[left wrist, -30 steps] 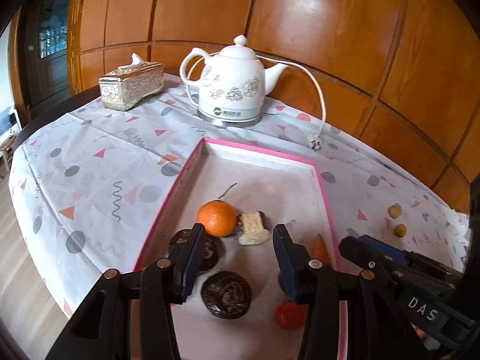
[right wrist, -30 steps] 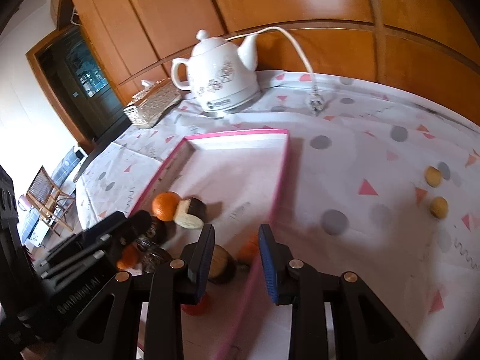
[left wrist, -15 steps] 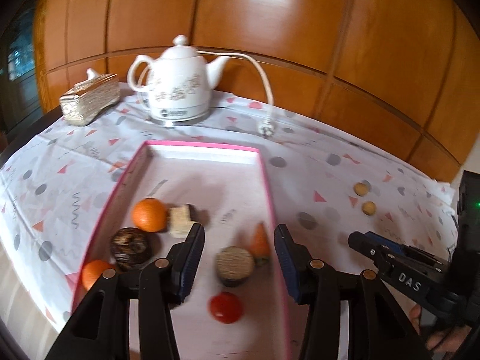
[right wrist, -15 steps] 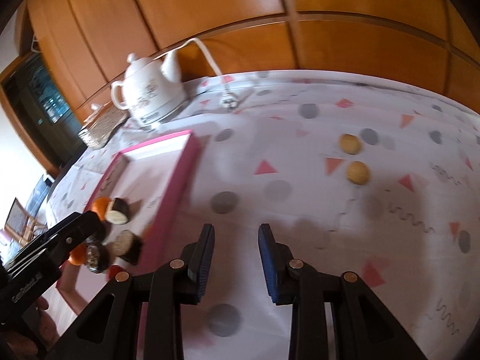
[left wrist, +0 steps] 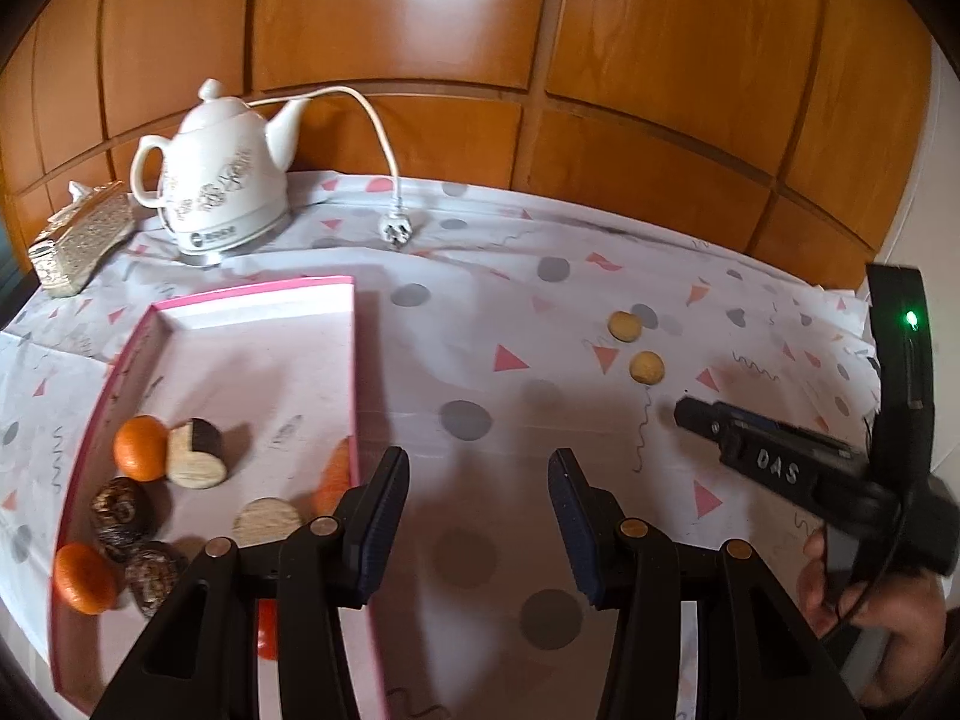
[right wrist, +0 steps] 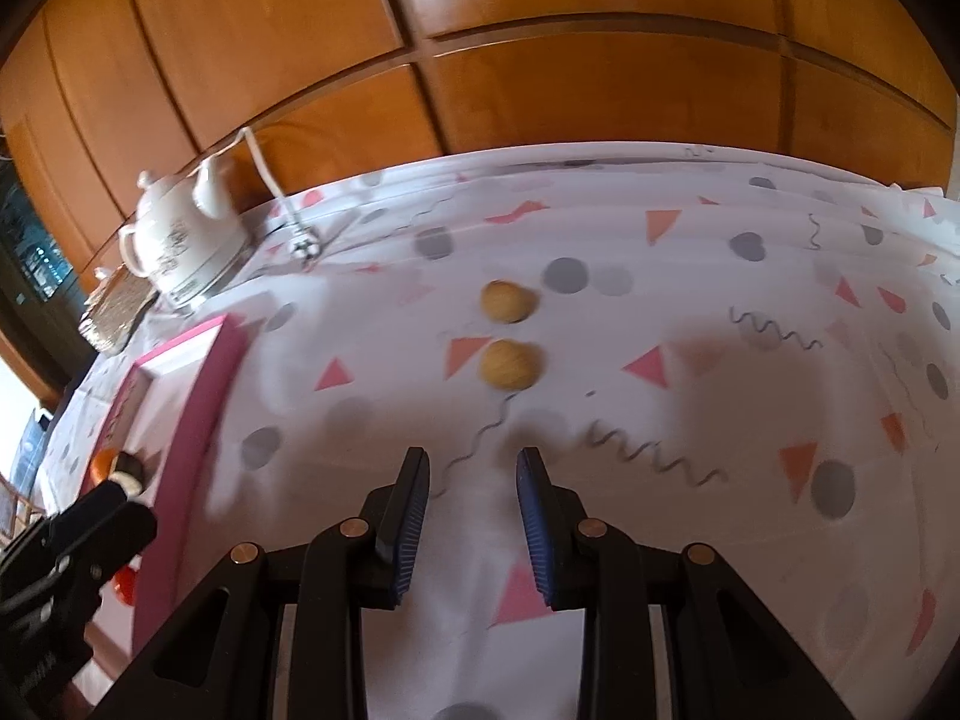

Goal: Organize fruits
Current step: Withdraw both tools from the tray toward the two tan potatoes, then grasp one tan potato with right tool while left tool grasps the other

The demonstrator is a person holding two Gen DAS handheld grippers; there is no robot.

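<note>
A pink tray (left wrist: 354, 360) on the left holds two oranges (left wrist: 141, 447), several dark wrinkled fruits (left wrist: 123, 507), cut pieces (left wrist: 195, 453), an orange wedge (left wrist: 336, 474) and a red fruit (left wrist: 267, 630). Two tan round fruits (left wrist: 647, 367) lie on the cloth to the right of it. My left gripper (left wrist: 480, 474) hovers open and empty over the cloth just right of the tray's wall. My right gripper (right wrist: 473, 468) points at the nearer tan fruit (right wrist: 509, 365), a short way in front of it. Its jaws stand narrowly apart with nothing between them. The far tan fruit (right wrist: 507, 301) sits just behind.
A white kettle (left wrist: 216, 192) with its loose cord and plug (left wrist: 396, 232) stands at the back left, beside a metallic tissue box (left wrist: 81, 234). A wood-panelled wall closes the far side. A hand (left wrist: 870, 600) holds the right gripper (left wrist: 684, 411) low on the right.
Both grippers have swung right, from above the tray's fruits to the patterned cloth. The two tan fruits now lie straight ahead of the right gripper. Neither jaw gap has changed.
</note>
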